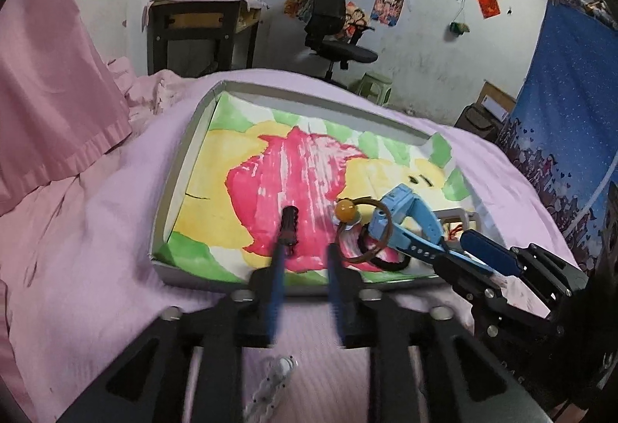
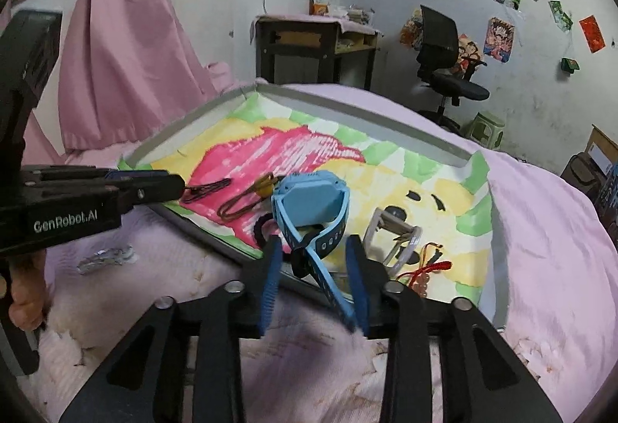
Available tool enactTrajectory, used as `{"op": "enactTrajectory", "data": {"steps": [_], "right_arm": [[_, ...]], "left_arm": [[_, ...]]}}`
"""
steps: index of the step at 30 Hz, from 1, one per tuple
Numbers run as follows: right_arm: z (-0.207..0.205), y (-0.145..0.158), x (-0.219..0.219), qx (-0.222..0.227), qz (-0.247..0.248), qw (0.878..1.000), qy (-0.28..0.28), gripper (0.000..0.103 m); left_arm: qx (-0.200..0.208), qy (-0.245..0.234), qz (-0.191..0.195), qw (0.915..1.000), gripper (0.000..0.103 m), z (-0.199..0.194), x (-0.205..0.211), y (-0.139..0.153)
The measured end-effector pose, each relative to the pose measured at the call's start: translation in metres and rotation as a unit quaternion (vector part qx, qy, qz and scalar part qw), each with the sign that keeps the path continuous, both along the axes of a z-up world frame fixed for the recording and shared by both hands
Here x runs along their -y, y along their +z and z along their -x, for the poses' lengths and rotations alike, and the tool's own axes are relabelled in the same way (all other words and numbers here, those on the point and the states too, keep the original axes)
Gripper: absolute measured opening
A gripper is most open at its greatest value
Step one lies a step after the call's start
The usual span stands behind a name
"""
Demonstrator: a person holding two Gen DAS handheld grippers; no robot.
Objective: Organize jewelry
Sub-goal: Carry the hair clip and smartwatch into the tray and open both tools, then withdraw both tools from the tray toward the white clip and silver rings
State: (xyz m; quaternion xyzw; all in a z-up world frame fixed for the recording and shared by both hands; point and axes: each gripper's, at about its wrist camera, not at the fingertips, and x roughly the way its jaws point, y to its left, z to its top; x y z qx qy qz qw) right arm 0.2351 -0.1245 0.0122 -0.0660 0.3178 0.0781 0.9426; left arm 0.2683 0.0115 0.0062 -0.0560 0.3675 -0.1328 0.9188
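Between parted right fingers (image 2: 353,268): blue watch (image 2: 309,207).

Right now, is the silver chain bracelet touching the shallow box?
Apart. The right wrist view shows the silver chain bracelet lying on the pink bedspread, with a strip of bare fabric between it and the shallow box's near rim.

A bed (image 1: 96,214) in pink sheet bears a shallow tray (image 1: 181,160); a silvery bracelet (image 2: 106,258) lies beside it.
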Motion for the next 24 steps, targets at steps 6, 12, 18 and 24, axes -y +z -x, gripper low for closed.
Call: {"op": "enactTrajectory", "data": {"steps": [6, 12, 18, 24], "right_arm": [[0.019, 0.016, 0.010, 0.038, -0.021, 0.999, -0.012, 0.048], [0.045, 0.026, 0.027, 0.072, -0.059, 0.995, -0.026, 0.066], [0.075, 0.027, 0.044, 0.103, -0.089, 0.990, -0.039, 0.088], [0.100, 0.028, 0.059, 0.120, -0.101, 0.987, -0.045, 0.098]], "left_arm": [[0.050, 0.003, 0.002, 0.9987, 0.056, 0.029, -0.004, 0.011], [0.098, 0.017, 0.008, 0.9950, 0.081, 0.059, -0.012, 0.015], [0.135, 0.019, 0.001, 0.9907, 0.092, 0.084, -0.008, 0.016], [0.161, 0.015, -0.003, 0.9869, 0.096, 0.111, -0.003, 0.015]]}}
